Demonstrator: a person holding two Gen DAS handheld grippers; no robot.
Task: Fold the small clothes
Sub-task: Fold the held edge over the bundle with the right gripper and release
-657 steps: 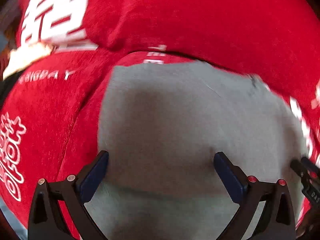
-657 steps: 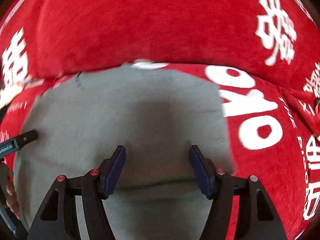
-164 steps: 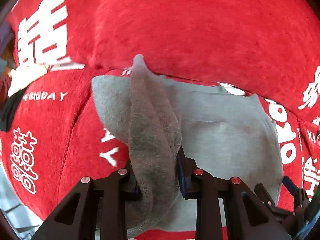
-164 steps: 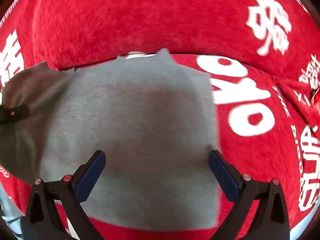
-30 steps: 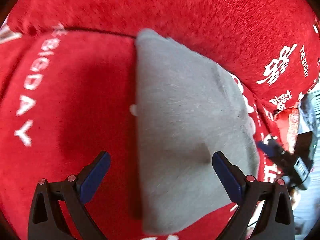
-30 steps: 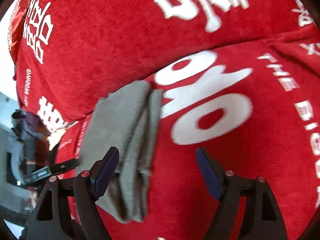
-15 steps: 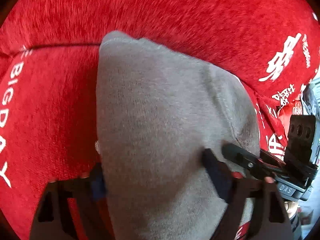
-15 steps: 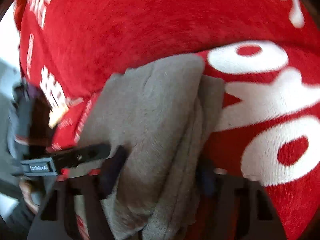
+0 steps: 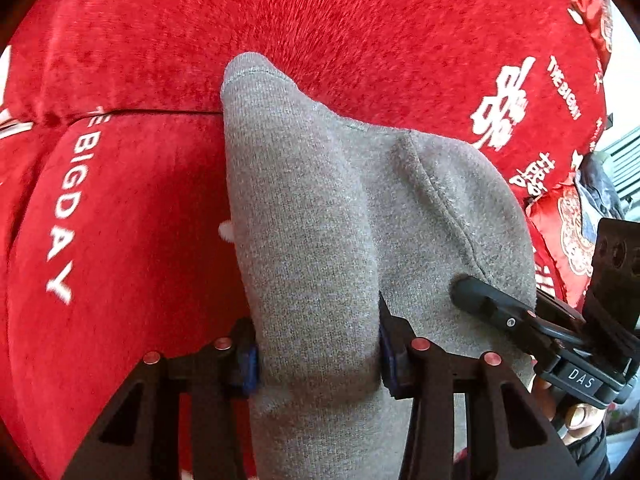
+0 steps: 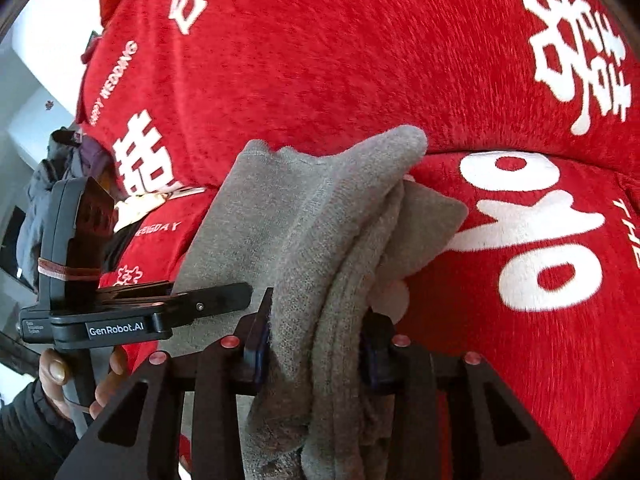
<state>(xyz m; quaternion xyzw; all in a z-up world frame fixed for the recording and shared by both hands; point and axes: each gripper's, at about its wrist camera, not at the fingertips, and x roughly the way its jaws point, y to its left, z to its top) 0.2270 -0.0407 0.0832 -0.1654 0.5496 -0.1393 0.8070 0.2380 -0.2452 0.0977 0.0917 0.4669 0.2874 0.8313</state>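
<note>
Across the red sofa cover point(image 9: 132, 208), with its white lettering, the folded grey garment point(image 9: 320, 216) is hanging just above the seat, its long axis running from the near edge toward the far backrest. Both grippers are gripping its near end side by side: the left gripper point(image 9: 318, 356) is clamping the left portion, and the right gripper point(image 10: 316, 354), whose jaws have just been closing, is pinching the stacked layers at the right edge. With both hands equally near, the free far end is trailing away from the jaws.
</note>
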